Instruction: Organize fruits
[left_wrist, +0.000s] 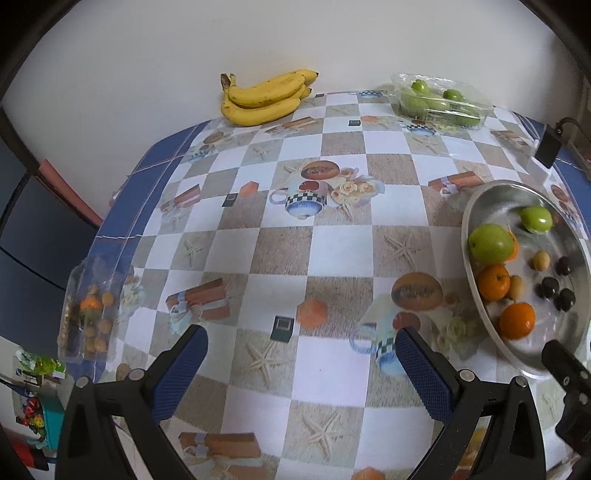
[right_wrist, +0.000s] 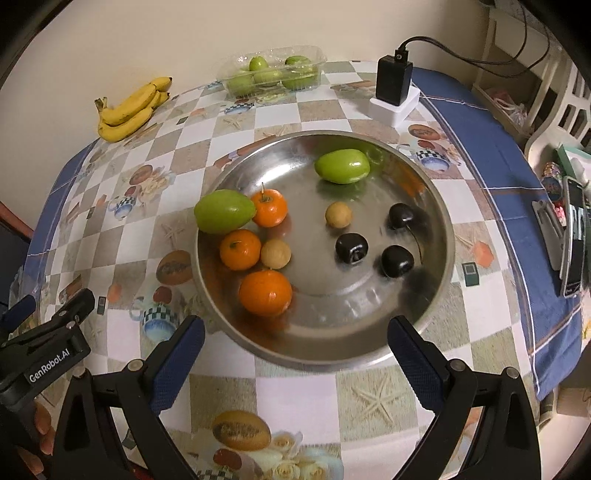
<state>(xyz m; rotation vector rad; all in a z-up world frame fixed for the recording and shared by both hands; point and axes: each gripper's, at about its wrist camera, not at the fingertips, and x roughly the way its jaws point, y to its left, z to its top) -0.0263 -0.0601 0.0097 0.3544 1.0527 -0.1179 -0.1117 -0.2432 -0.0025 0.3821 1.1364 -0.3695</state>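
Both our left gripper and right gripper hang released; centre-frame cherries look slippery, so pinch gently across their middles

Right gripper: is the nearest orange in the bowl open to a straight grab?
Probably yes. The right gripper is open just short of the bowl, and the nearest orange has bare metal around it. Only the low rim lies between.

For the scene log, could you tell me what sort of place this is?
Probably a home dining or kitchen table: a patterned tablecloth, a steel bowl of fruit, bananas by the wall.
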